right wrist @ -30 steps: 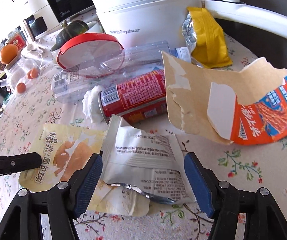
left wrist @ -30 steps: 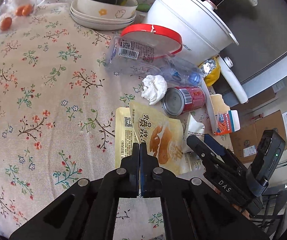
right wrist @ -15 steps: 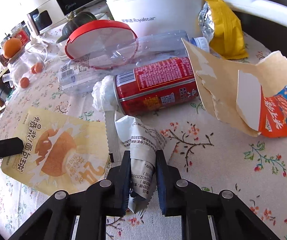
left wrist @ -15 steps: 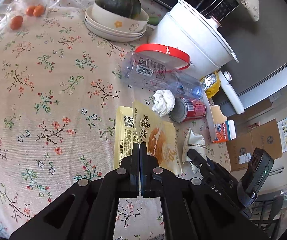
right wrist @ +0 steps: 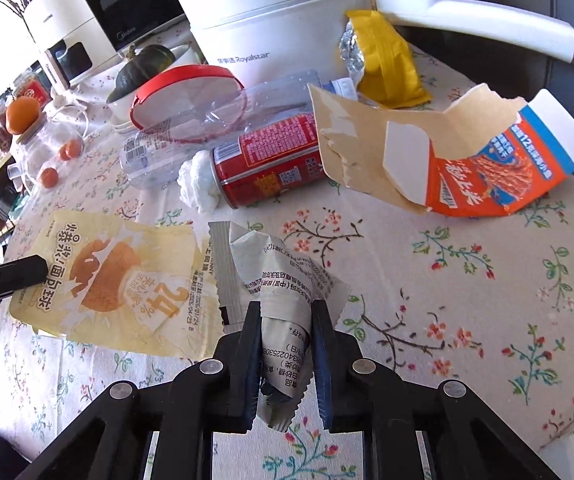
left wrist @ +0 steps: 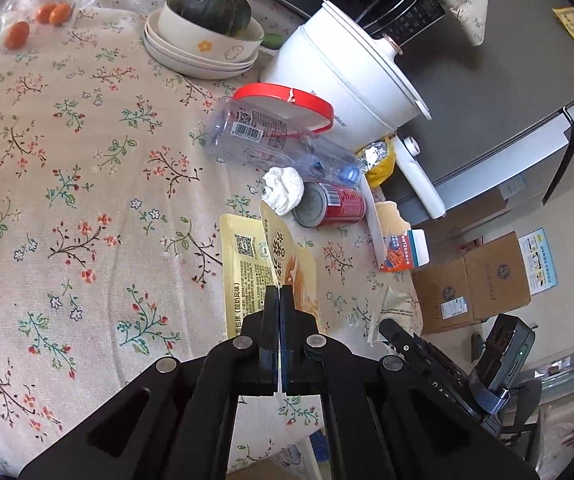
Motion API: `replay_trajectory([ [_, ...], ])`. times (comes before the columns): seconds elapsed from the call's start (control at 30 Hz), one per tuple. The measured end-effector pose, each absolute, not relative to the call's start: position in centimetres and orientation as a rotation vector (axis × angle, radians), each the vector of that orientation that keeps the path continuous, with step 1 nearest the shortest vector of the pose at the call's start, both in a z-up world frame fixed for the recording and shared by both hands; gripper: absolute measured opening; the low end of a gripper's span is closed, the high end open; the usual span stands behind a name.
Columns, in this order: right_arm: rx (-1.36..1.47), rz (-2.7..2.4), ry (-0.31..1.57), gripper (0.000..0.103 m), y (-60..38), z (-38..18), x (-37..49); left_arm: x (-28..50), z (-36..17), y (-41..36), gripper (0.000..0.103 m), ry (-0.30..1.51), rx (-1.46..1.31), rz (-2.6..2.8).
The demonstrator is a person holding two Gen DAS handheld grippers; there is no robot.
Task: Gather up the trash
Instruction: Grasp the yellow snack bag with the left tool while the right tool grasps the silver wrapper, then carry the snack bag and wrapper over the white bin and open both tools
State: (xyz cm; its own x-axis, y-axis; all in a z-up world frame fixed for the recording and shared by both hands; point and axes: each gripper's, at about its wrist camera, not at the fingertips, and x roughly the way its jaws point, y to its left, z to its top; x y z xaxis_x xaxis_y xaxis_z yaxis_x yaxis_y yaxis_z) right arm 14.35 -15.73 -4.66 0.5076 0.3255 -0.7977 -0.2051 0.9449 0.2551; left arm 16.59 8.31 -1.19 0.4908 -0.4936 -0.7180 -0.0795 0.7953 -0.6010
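Since a second ago my right gripper (right wrist: 285,332) has closed its fingers on the white wrapper (right wrist: 283,280), which then lay flat between them; it is now crumpled into a narrow fold of thin printed film with a zigzag edge, clear of the worktop (right wrist: 467,280). My left gripper (left wrist: 278,300) has drawn back a little from the clutter, fingers clenched together on the edge of the yellow pouch (left wrist: 283,264), a glossy flat bag showing a QR code, large Chinese characters and "24".

The worktop wears a cream cloth with small flowers. Beyond the wrapper lies a red can (right wrist: 271,164) on its side, metal end toward me, with a ball of white tissue (right wrist: 197,186) touching that end. Behind it a clear crushed plastic bottle (right wrist: 175,148) lies under a clear lid (right wrist: 187,104) with a red rim. To the right stands a torn cardboard carton (right wrist: 447,160), orange, blue and white outside, brown inside. Behind that slumps a yellow foil-lined bag (right wrist: 387,68). A white pot (right wrist: 271,20) marked "Royalstar" stands at the back, its long handle (right wrist: 479,16) reaching right. A dark green squash (left wrist: 211,8) sits in a stack of bowls (left wrist: 191,52); small oranges (left wrist: 35,24) lie by a glass jar (right wrist: 47,140).
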Motion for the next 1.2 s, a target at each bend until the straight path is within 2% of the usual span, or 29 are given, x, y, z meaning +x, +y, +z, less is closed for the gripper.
replay_trajectory([
  [0.57, 0.178, 0.223, 0.992, 0.020, -22.3, -1.3, 8.9, 14.4, 1.0, 5.9, 0.000, 0.988, -0.664, -0.414],
  [0.77, 0.188, 0.190, 1.063, 0.020, -24.6, -1.7, 6.2, 13.2, 1.7, 4.9, 0.000, 0.977, -0.665, -0.501],
  [1.2, 0.120, 0.057, 1.371, 0.024, -28.0, -9.2, 3.7, 11.3, 2.9, 0.0, 0.000, 0.976, -0.591, -0.676],
])
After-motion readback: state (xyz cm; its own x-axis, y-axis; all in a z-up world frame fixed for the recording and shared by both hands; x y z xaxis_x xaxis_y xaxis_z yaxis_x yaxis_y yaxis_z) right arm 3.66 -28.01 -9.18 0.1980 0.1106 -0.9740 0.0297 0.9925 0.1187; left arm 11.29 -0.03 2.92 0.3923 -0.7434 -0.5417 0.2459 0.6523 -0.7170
